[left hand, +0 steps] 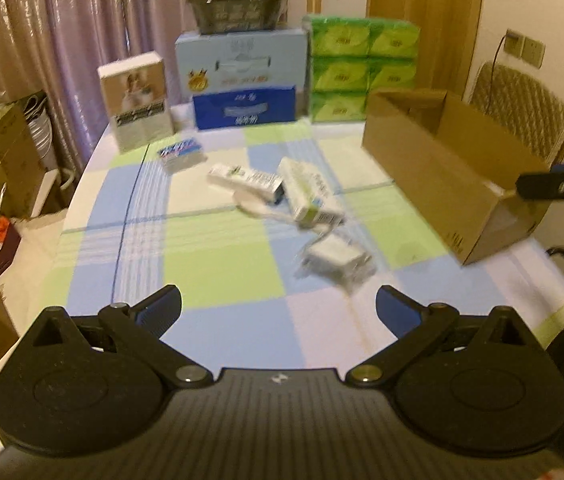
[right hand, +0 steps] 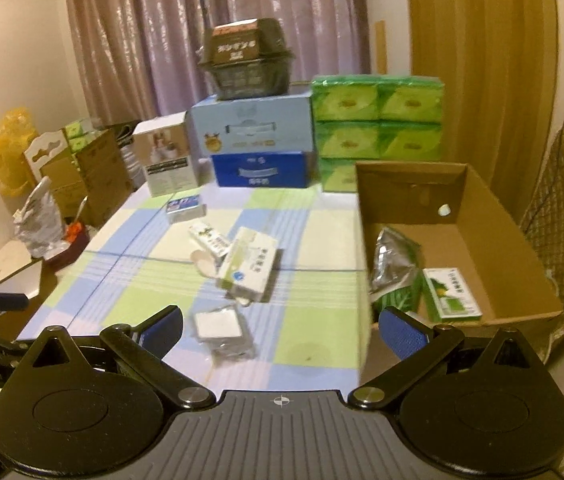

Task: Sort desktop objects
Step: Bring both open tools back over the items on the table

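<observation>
Left wrist view
Left gripper (left hand: 277,306): jaws spread wide, nothing between them, held above the near edge of the table (left hand: 217,320).
Loose items: a clear packet (left hand: 336,258) lies nearest; behind it a white box (left hand: 310,194) and a tube box (left hand: 245,178), the two touching, with a pale spoon-like thing (left hand: 249,202) between them; a small blue pack (left hand: 181,152) farther back on the left.
Carton (left hand: 442,168): open, on the table's right side; its inside is hidden from here.
Right gripper (left hand: 562,186): only its tip shows at the right edge, near the carton corner.

Right wrist view
Right gripper (right hand: 279,330): jaws wide apart and empty, over the near table, just left of the carton (right hand: 482,208).
In the carton: a foil bag (right hand: 392,264) and a green box (right hand: 450,294), side by side.
On the table: packet (right hand: 219,326), white box (right hand: 249,266), tube box (right hand: 209,240), blue pack (right hand: 183,208).

Progress
Done: two items appear sorted into the carton.
Left: about five items on the cloth; the packet looks the easiest next pick.
</observation>
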Motion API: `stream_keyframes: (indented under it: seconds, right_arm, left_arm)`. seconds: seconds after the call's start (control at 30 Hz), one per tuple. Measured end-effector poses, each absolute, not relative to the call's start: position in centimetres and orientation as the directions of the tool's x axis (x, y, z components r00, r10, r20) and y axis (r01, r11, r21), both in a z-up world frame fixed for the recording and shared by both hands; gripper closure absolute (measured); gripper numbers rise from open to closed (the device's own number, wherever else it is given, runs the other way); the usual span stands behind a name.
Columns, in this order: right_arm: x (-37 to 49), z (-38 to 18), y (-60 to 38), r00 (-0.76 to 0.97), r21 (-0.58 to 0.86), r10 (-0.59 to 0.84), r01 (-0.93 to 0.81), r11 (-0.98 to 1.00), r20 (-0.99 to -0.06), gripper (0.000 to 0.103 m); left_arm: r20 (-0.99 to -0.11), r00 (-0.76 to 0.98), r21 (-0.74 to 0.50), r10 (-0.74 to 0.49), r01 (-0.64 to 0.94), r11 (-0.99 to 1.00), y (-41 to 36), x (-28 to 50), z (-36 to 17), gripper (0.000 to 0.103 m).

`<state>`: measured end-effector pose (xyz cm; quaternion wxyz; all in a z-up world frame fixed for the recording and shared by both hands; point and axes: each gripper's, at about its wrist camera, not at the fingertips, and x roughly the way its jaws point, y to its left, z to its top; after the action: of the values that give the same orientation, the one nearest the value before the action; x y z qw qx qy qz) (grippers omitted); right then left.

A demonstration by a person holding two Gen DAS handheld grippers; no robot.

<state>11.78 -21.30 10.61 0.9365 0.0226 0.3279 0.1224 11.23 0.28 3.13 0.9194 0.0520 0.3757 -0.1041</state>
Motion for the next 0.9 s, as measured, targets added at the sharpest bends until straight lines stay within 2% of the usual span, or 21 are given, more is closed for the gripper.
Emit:
stream_keyframes:
  seconds: [0.4,0.9]
  right_arm:
    - [11.7,6.9,-19.2,0.702,0.137,0.273,-0.245,0.960,-0.658,0.002]
    - [17.6,0.3,-15.7,0.647,0.138,0.305,-0.297,0.945,-0.698,0.002]
  left_arm:
    - [-0.737,0.656,-0.016,-0.162,0.222,0.975,2.3,11.9,0.4,0.001]
    - [-0.761,0.638,0.033,-0.115,0.216,0.976,3.9,18.9,-3.7,0.001]
